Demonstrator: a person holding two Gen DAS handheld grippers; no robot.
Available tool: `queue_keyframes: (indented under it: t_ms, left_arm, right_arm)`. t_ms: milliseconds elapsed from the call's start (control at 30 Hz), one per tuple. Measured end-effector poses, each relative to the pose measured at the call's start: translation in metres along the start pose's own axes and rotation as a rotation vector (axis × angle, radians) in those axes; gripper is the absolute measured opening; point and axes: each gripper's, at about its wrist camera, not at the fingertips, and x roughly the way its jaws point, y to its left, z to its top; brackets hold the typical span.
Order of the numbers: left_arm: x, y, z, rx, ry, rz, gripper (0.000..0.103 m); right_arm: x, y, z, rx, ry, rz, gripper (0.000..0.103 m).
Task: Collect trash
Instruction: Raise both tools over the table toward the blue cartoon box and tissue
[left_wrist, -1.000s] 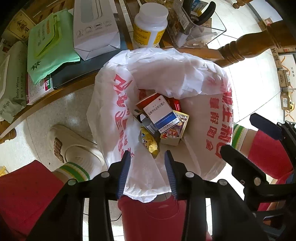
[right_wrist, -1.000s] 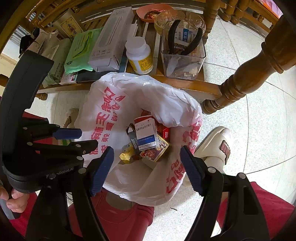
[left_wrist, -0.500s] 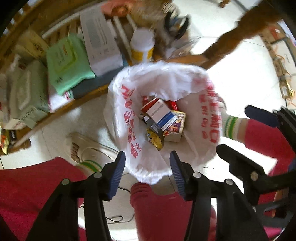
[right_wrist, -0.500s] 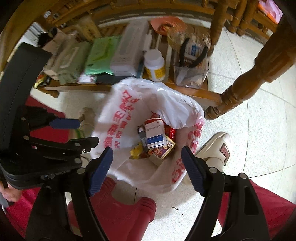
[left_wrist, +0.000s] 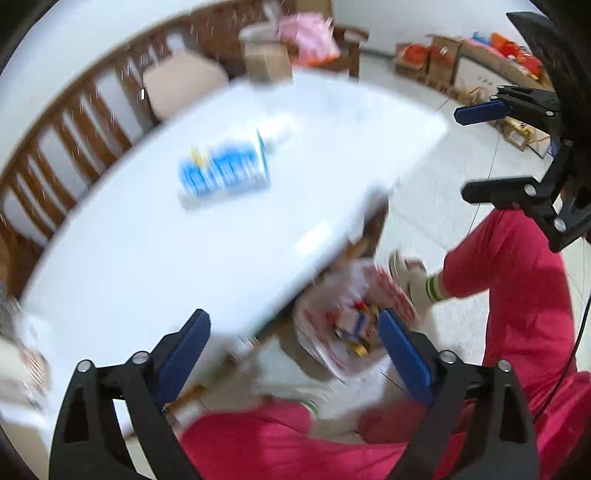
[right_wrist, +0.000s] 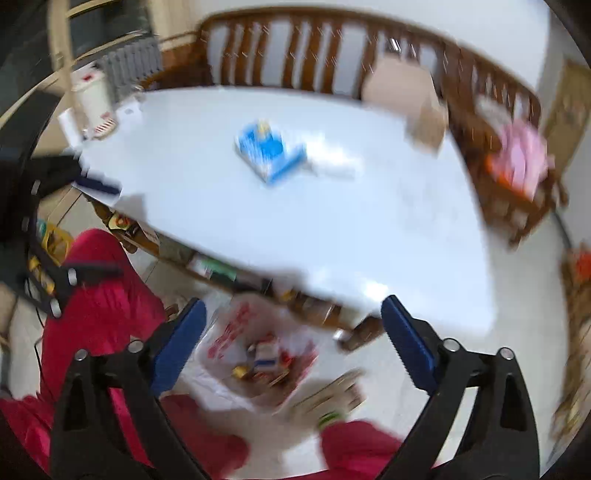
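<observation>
Both views are blurred by motion. A blue-and-white box lies on the white table top, next to a white object. The box also shows in the right wrist view. A white trash bag with red print holding several small boxes stands on the floor under the table's near edge; it also shows in the right wrist view. My left gripper is open and empty, above the bag. My right gripper is open and empty, above the bag.
A wooden bench with slats runs behind the table. A cardboard box and pink items stand at the table's far end. My red-clad legs and slippers are beside the bag. A lower shelf holds clutter.
Both grippers have risen and tilted up from looking straight into the bag, so the table top is in view. The left gripper's jaws have opened wider. The bag is lower in both views.
</observation>
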Motion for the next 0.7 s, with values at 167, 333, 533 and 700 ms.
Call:
queue_keyframes:
  t_ms: [167, 333, 533, 700]
  left_arm:
    - [-0.055, 0.028, 0.041, 0.133, -0.077, 0.025, 0.094]
    - [-0.084, 0.042, 0.07, 0.282, -0.096, 0.018, 0.095]
    - [-0.078, 0.042, 0.087, 0.482, -0.059, -0.046, 0.095]
    - [-0.048, 0.045, 0.099, 0.545, -0.043, -0.05, 0.095]
  right_arm:
    - [-0.037, -0.013, 0.048, -0.058, -0.032, 0.069, 0.095]
    - [-0.056, -0.032, 0.087, -0.102, -0.032, 0.087, 0.095]
    - [-0.057, -0.054, 0.122, -0.173, -0.023, 0.106, 0.095]
    - [-0.048, -0.06, 0.143, -0.259, -0.009, 0.123, 0.095]
